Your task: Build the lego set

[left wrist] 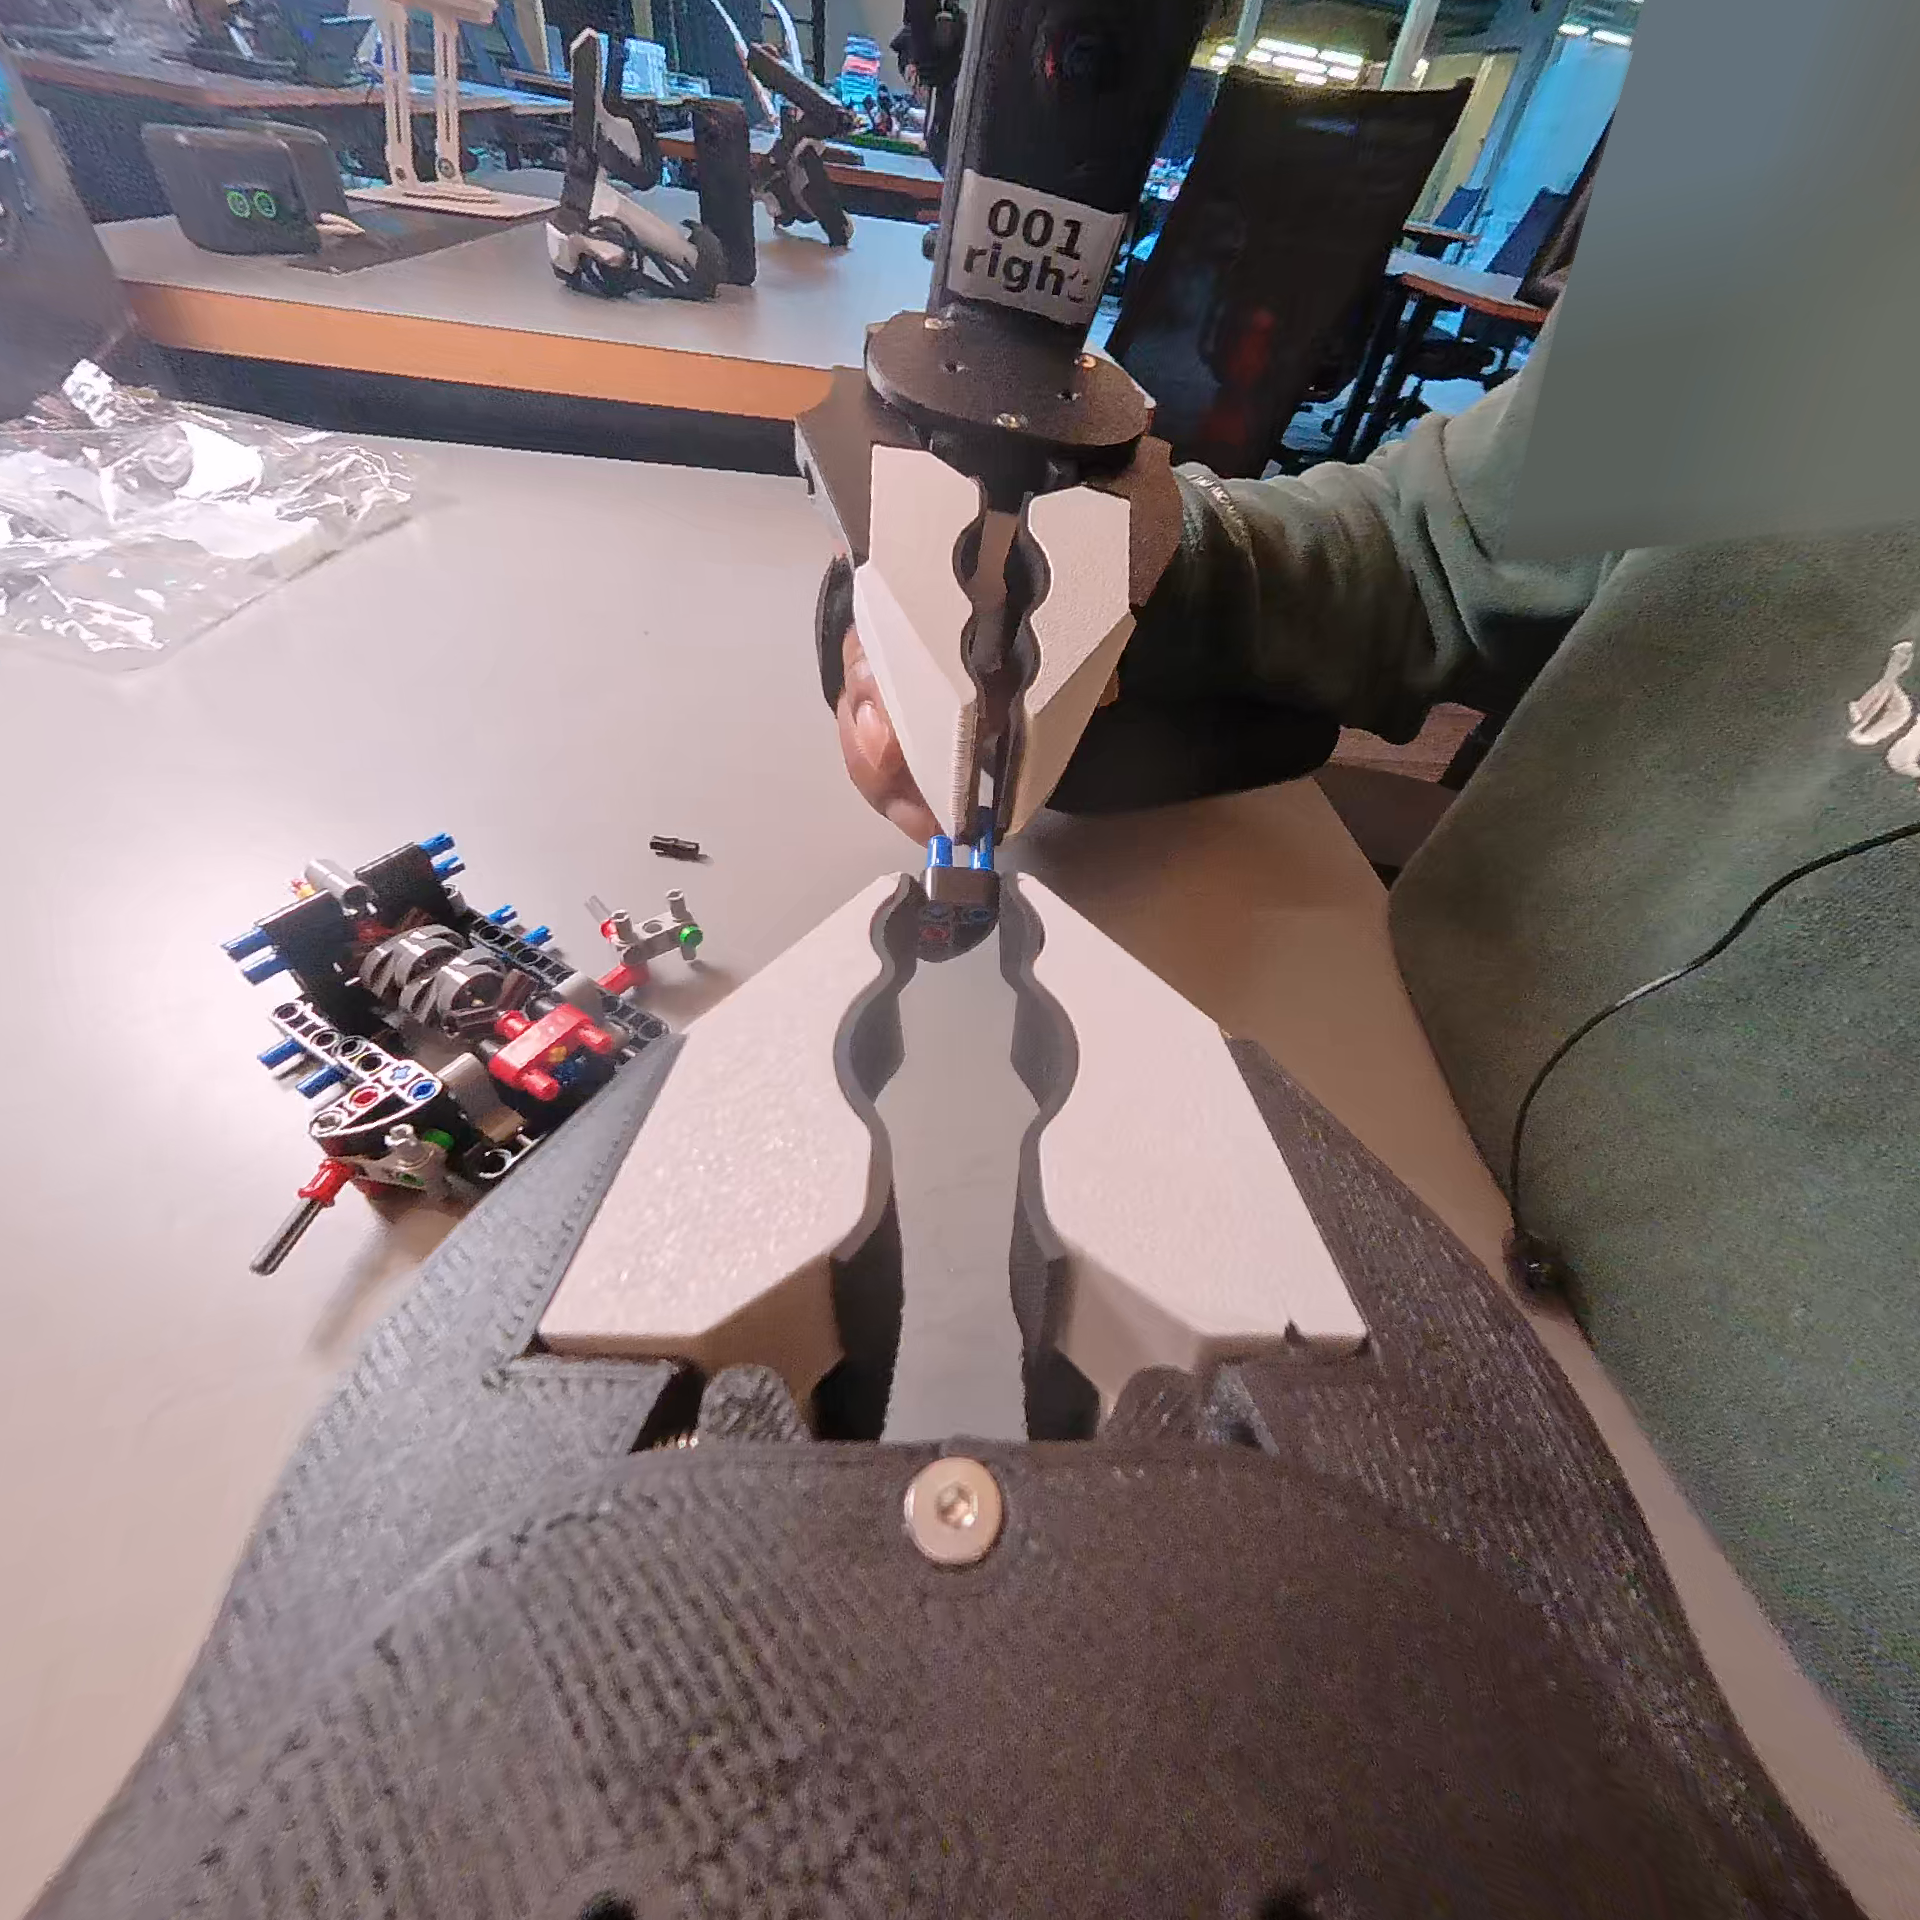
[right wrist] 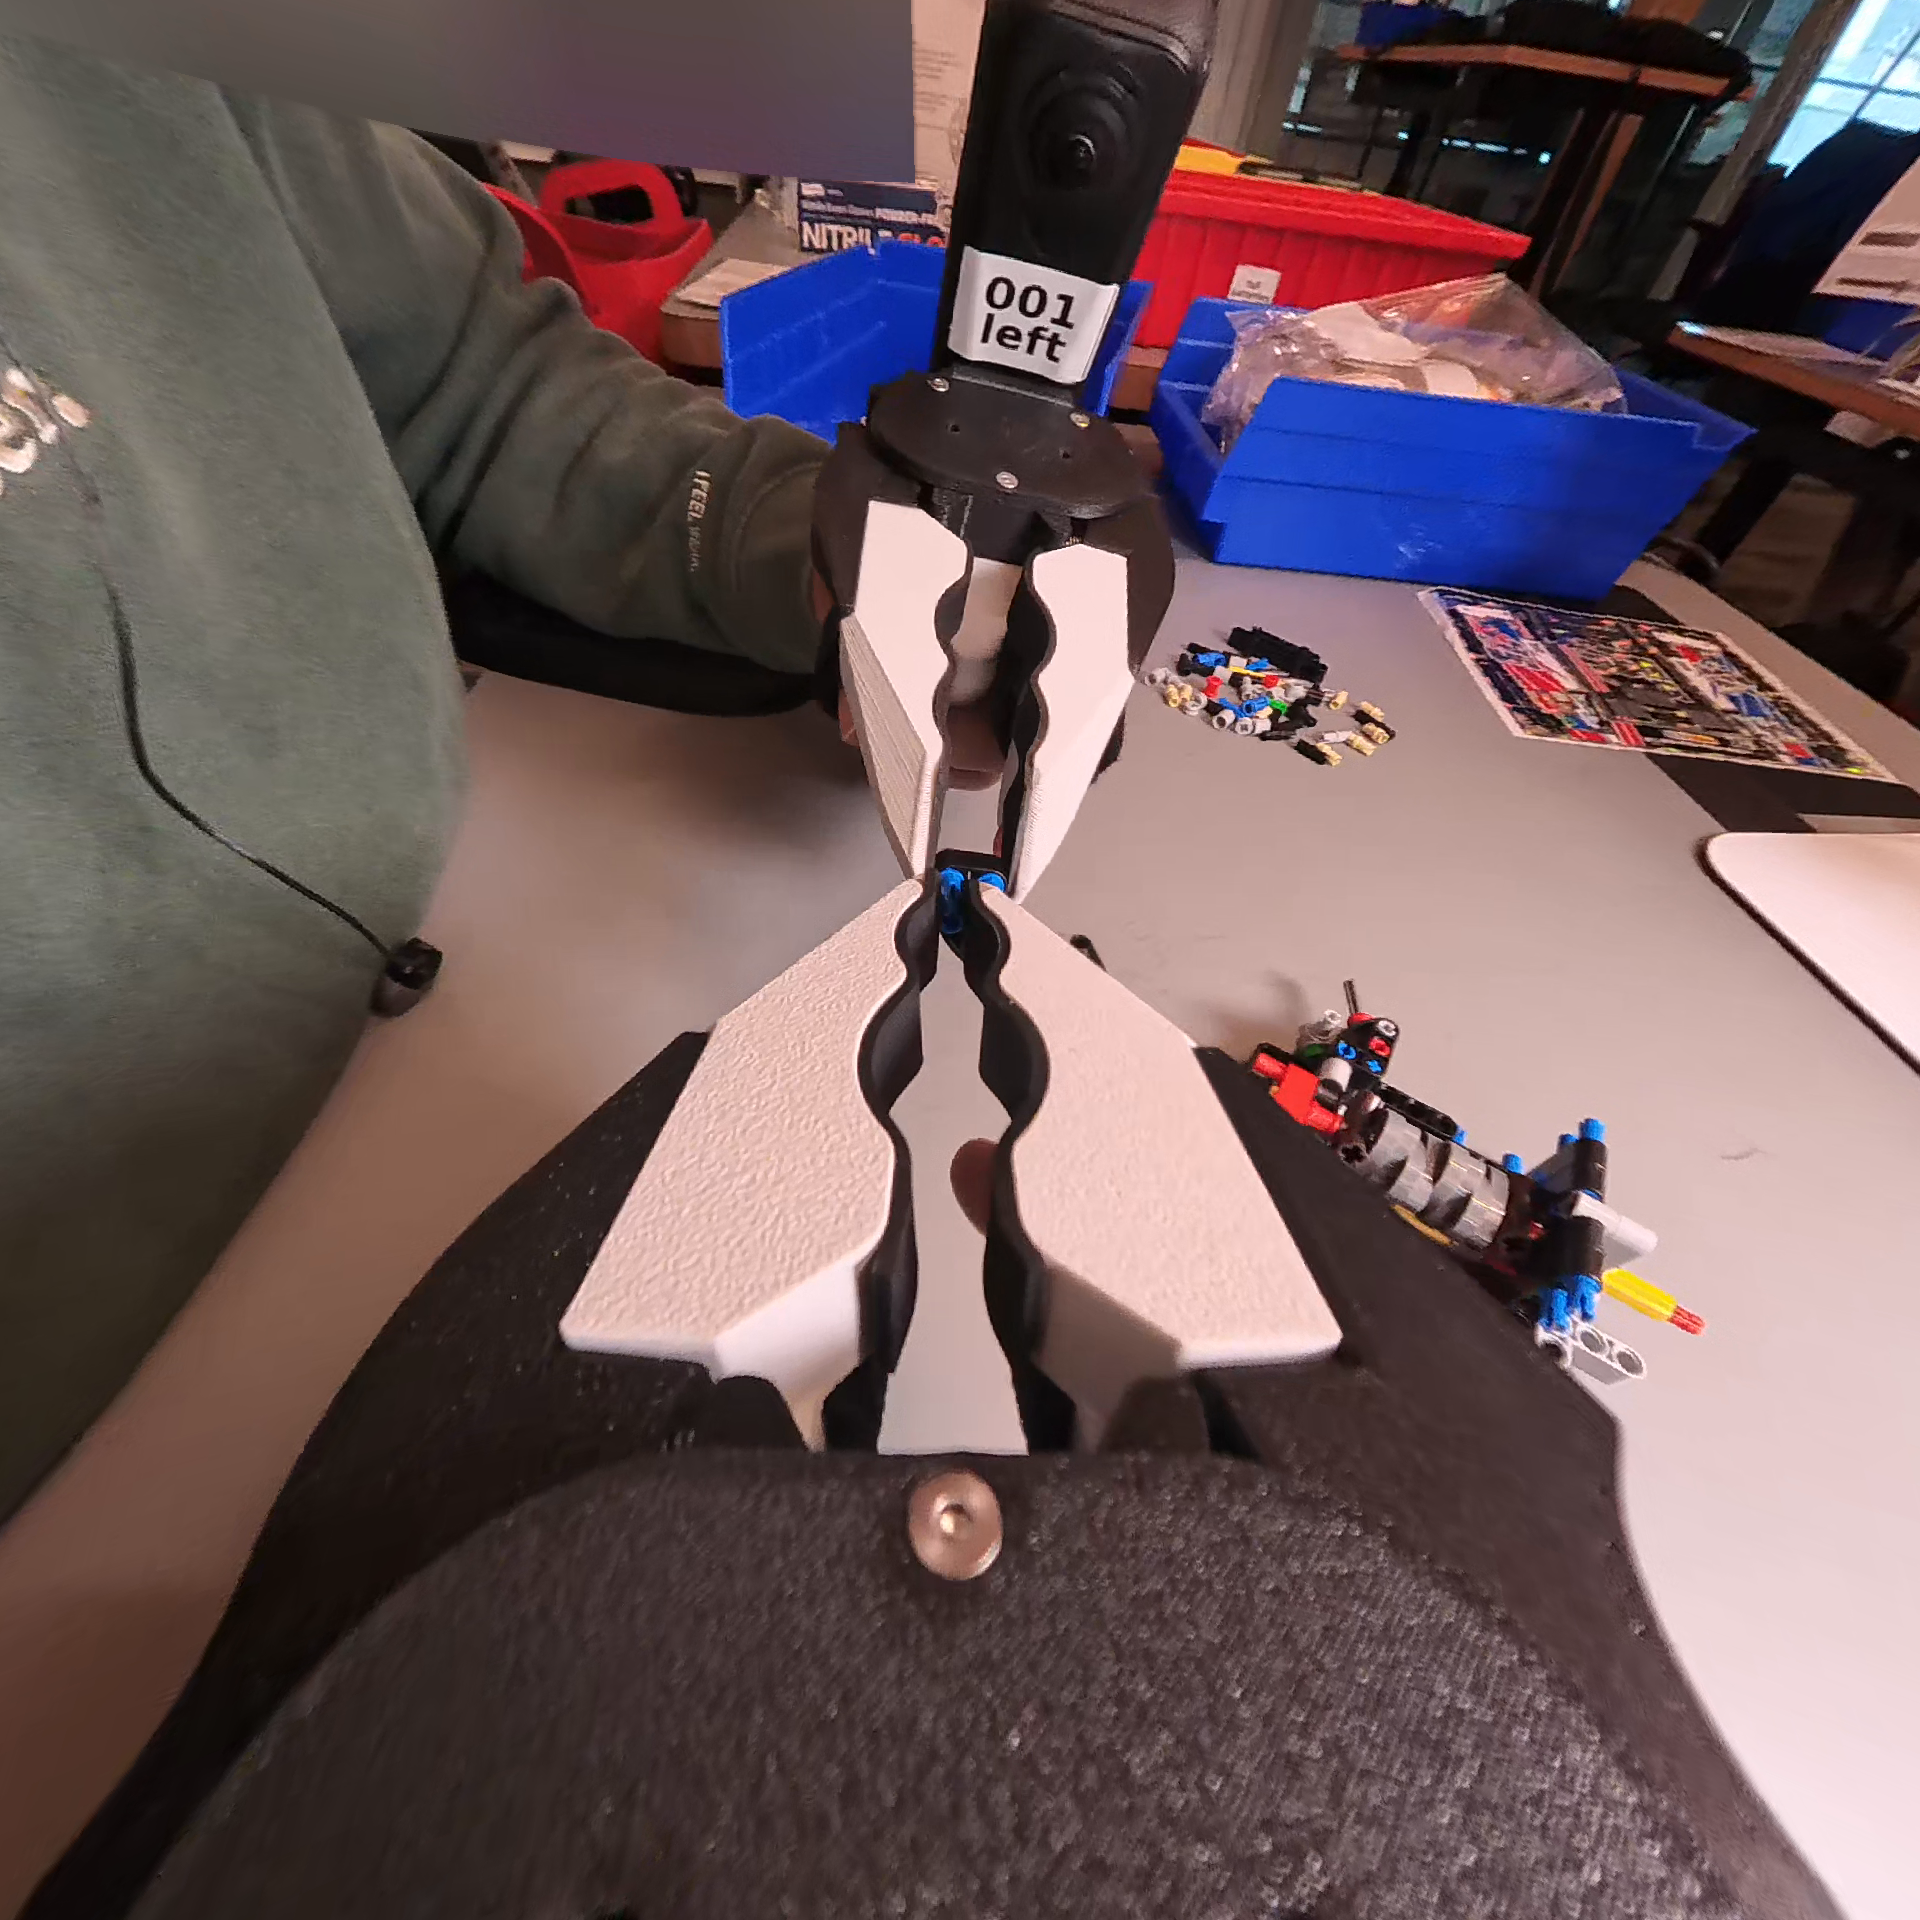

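My left gripper is shut on a small grey lego piece with two blue pins sticking out of it. My right gripper comes from above, tip to tip with the left one, and is shut on the blue pins. In the right wrist view my right gripper pinches the blue pins, and the left gripper holds the dark piece just beyond. Both are held above the table. The partly built lego model lies on the table to the left; it also shows in the right wrist view.
A black pin and a small grey sub-assembly lie near the model. Empty plastic bags lie at the far left. A pile of loose pieces, an instruction booklet, blue bins and a white board are at the right. Less than 4 cm separates the two grippers' tips.
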Motion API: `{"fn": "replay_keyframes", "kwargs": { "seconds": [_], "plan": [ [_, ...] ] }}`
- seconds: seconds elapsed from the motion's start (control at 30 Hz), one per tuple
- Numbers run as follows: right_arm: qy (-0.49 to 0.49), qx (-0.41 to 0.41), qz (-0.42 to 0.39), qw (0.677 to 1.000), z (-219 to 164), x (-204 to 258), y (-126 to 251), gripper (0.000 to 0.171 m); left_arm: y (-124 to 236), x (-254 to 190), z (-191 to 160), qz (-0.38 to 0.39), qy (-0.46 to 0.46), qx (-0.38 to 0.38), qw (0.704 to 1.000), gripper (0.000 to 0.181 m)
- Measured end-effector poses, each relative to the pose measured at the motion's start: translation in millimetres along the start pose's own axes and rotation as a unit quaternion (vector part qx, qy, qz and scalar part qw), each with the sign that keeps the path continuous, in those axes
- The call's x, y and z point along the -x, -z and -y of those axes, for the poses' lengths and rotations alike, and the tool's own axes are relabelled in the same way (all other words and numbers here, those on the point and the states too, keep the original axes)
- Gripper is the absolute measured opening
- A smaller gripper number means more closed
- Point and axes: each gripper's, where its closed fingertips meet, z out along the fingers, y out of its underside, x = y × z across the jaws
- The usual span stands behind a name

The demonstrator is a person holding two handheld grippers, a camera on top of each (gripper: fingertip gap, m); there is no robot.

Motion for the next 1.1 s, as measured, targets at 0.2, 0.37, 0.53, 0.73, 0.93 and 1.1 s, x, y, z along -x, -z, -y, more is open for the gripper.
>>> {"fn": "replay_keyframes", "kwargs": {
  "seconds": [0.2, 0.37, 0.53, 0.73, 0.93, 1.1],
  "plan": [
    [-0.007, -0.003, 0.018, 1.000, -1.4, 1.9, 3.1, 0.001, -1.9, -2.1, 0.6, -0.008, 0.003, -0.005, 1.000, 0.014],
    [-0.011, -0.007, 0.029, 0.999, -1.3, 3.2, 6.0, 0.001, -3.3, -4.0, 1.9, -0.012, 0.005, -0.014, 1.000, 0.014],
    [-0.013, -0.043, -0.010, 0.999, 7.8, -15.7, 35.9, 0.000, 17.0, 13.0, 9.4, 0.019, 0.016, -0.042, 0.999, 0.013],
    [-0.015, 0.011, -0.023, 1.000, -13.8, -19.8, 31.4, 0.000, 0.9, 12.3, -19.1, 0.020, 0.003, 0.038, 0.999, 0.014],
    [-0.026, 0.002, -0.067, 0.997, -12.7, -36.5, 35.9, 0.000, -3.8, 6.9, -24.0, 0.029, -0.019, 0.063, 0.997, 0.014],
    [-0.028, -0.009, -0.081, 0.996, -10.2, -41.6, 38.3, 0.000, -2.6, 9.9, -22.9, 0.034, -0.015, 0.058, 0.998, 0.013]
  ]
}}
